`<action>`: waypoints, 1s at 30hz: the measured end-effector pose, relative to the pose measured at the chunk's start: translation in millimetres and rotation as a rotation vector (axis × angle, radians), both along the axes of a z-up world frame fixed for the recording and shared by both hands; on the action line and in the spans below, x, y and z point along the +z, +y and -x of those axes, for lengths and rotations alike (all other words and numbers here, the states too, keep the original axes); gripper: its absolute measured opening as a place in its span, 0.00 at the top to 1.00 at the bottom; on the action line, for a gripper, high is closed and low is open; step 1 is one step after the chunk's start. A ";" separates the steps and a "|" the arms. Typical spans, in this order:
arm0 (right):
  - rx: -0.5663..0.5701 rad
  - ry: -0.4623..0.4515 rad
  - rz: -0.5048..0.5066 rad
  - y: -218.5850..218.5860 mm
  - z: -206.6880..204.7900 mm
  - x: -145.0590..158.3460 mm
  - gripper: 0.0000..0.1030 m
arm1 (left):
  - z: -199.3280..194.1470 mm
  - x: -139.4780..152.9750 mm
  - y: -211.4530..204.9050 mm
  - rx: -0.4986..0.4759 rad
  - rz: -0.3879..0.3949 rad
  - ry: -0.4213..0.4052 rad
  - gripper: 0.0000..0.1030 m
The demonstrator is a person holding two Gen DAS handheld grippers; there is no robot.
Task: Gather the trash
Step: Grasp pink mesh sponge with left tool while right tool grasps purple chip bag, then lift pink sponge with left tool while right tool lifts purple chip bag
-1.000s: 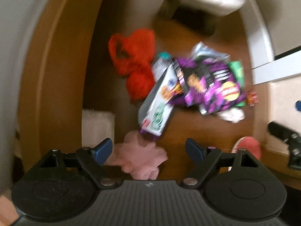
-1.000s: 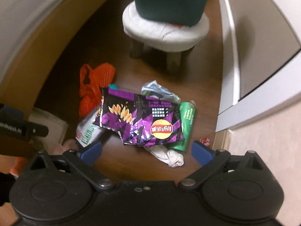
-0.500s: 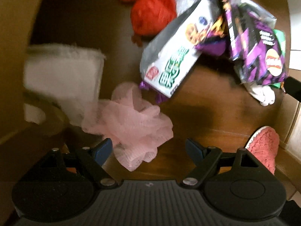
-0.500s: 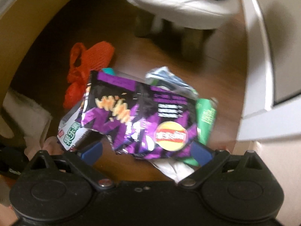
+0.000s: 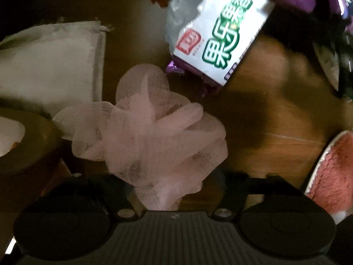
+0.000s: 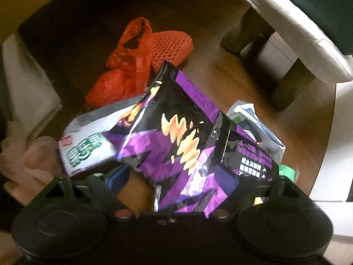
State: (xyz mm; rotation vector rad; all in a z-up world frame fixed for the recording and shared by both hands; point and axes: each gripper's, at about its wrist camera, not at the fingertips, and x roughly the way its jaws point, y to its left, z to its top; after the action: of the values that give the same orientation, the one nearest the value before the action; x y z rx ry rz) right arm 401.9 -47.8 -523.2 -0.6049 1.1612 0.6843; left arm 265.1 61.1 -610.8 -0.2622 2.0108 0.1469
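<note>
Trash lies on a wooden floor. In the left wrist view a pink mesh puff (image 5: pixel 150 137) sits right between the jaws of my open left gripper (image 5: pixel 169 176), whose fingertips are hidden behind it. A white-and-green snack packet (image 5: pixel 220 35) lies beyond it. In the right wrist view a purple chip bag (image 6: pixel 183 150) fills the space between the jaws of my open right gripper (image 6: pixel 187 176). The white-and-green packet (image 6: pixel 88 143) lies to its left, a red net bag (image 6: pixel 141 61) behind, and the pink puff (image 6: pixel 33 159) at far left.
A white folded cloth (image 5: pixel 48 66) lies left of the puff. A pink slipper (image 5: pixel 331 176) is at the right edge. A white stool (image 6: pixel 293 22) with dark legs stands at the back right. A green wrapper (image 6: pixel 286 172) and a silver packet (image 6: pixel 253 119) lie under the chip bag.
Both grippers have moved down and forward. The pink puff now sits between the left jaws, and the purple chip bag now sits between the right jaws.
</note>
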 end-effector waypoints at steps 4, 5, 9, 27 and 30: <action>0.011 -0.015 0.017 1.9 -2.1 -7.5 0.50 | 0.3 -5.8 -0.4 -0.007 -0.006 -0.005 0.67; 0.013 -0.026 0.021 1.7 -2.5 -8.0 0.54 | 0.2 -5.9 0.0 -0.010 -0.008 -0.007 0.70; -0.002 -0.016 0.005 -1.6 -5.7 -3.4 0.89 | 2.0 -1.3 5.1 0.008 -0.016 -0.022 0.87; -0.184 -0.060 -0.068 -40.5 -13.0 112.4 1.00 | -22.3 98.0 7.3 -0.008 -0.057 -0.135 0.93; -0.216 -0.083 -0.095 -49.3 -14.5 142.6 1.00 | -26.0 128.2 10.1 -0.006 -0.059 -0.188 0.93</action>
State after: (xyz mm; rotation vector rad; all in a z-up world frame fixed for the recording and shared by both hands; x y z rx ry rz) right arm 416.4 -97.1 -380.6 -0.4166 1.0918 0.5216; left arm 291.1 71.3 -482.5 -0.2239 1.8180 0.1709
